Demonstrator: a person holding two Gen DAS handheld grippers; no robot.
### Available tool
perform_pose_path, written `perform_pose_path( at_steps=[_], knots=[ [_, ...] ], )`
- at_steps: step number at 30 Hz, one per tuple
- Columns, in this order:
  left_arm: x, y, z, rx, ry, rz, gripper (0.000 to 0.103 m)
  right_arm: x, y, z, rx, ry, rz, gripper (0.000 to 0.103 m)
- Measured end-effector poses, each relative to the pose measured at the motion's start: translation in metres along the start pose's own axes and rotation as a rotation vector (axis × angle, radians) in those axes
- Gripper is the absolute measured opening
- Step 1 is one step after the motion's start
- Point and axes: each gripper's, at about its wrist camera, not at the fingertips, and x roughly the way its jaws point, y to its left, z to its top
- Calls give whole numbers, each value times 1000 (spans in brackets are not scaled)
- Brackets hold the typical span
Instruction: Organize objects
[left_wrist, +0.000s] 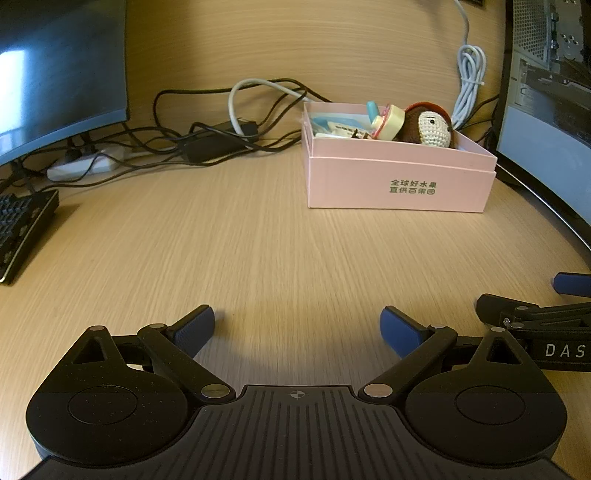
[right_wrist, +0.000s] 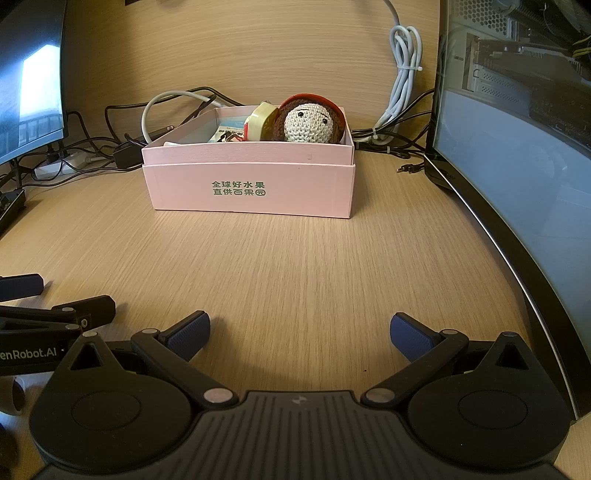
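Note:
A pink box (left_wrist: 399, 181) with green print stands on the wooden desk, ahead and to the right in the left wrist view and straight ahead in the right wrist view (right_wrist: 251, 188). It holds a crocheted doll (right_wrist: 308, 120) (left_wrist: 430, 125), a cream tape roll (right_wrist: 260, 122) (left_wrist: 388, 123) and small packets. My left gripper (left_wrist: 297, 330) is open and empty above the desk. My right gripper (right_wrist: 299, 336) is open and empty, beside the left one.
A monitor (left_wrist: 55, 66) stands at the left and a curved monitor (right_wrist: 517, 140) at the right. Black cables and a power strip (left_wrist: 85, 166) lie behind. A keyboard (left_wrist: 18, 229) sits at the left edge. A white cable bundle (right_wrist: 404, 74) hangs behind the box.

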Motion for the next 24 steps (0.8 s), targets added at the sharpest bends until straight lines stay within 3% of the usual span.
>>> perform_pose_path(
  at_steps=[24],
  knots=[
    [0,1,0,3,-2,-4,99,0,0,0,0,0,0,103]
  ],
)
